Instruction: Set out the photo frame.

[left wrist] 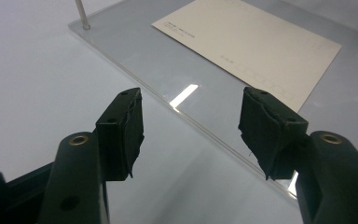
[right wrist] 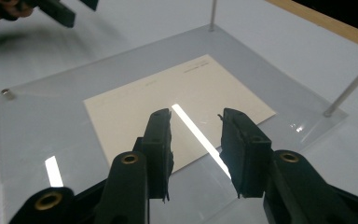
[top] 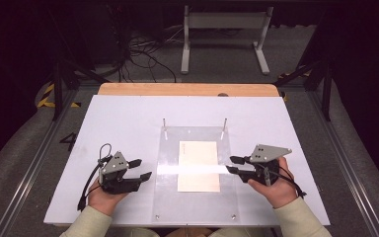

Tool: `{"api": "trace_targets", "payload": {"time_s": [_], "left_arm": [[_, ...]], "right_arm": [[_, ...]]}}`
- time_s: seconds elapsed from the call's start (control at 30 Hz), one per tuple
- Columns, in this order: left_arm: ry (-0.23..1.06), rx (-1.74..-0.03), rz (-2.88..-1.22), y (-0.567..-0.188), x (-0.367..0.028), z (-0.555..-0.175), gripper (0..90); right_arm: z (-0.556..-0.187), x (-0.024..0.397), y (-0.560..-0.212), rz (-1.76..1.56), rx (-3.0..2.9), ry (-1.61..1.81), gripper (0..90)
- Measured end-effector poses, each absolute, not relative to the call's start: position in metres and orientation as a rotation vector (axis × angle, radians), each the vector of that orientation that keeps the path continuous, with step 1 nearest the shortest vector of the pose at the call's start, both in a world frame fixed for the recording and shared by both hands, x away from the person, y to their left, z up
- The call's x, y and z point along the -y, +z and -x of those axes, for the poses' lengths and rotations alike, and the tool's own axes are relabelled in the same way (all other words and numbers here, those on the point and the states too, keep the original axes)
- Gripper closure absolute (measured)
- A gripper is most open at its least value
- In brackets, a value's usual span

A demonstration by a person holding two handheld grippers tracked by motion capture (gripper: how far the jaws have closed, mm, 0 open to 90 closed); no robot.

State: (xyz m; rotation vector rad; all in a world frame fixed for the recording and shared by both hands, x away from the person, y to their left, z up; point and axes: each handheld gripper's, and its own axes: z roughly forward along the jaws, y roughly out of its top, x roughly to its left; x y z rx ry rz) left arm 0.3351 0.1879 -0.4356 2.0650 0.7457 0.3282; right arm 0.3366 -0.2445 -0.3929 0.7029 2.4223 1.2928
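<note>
Both hand-held grippers, left (top: 139, 168) and right (top: 234, 165), gape empty beside a matte cream card (top: 198, 165) on glossy acrylic (top: 170, 197).

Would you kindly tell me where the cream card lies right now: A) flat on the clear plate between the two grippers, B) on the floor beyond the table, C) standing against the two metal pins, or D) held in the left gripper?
A: the card lies flat on the clear plate, with the left gripper and right gripper open and empty on either side.

left gripper (top: 144, 168) agape, right gripper (top: 232, 165) parted
</note>
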Motion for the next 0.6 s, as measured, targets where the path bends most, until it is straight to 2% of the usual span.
{"api": "trace_targets", "payload": {"time_s": [0.13,0.6], "left_arm": [[0.34,-0.753,-2.061,-0.438,-0.19,-0.334,40.0],[0.368,-0.74,-2.058,-0.441,-0.191,-0.331,40.2]], "right_arm": [[-0.357,0.245,-0.388,-0.761,-2.366,1.31,60.9],[-0.413,0.231,-0.379,-0.809,-2.25,1.182,63.9]]}}
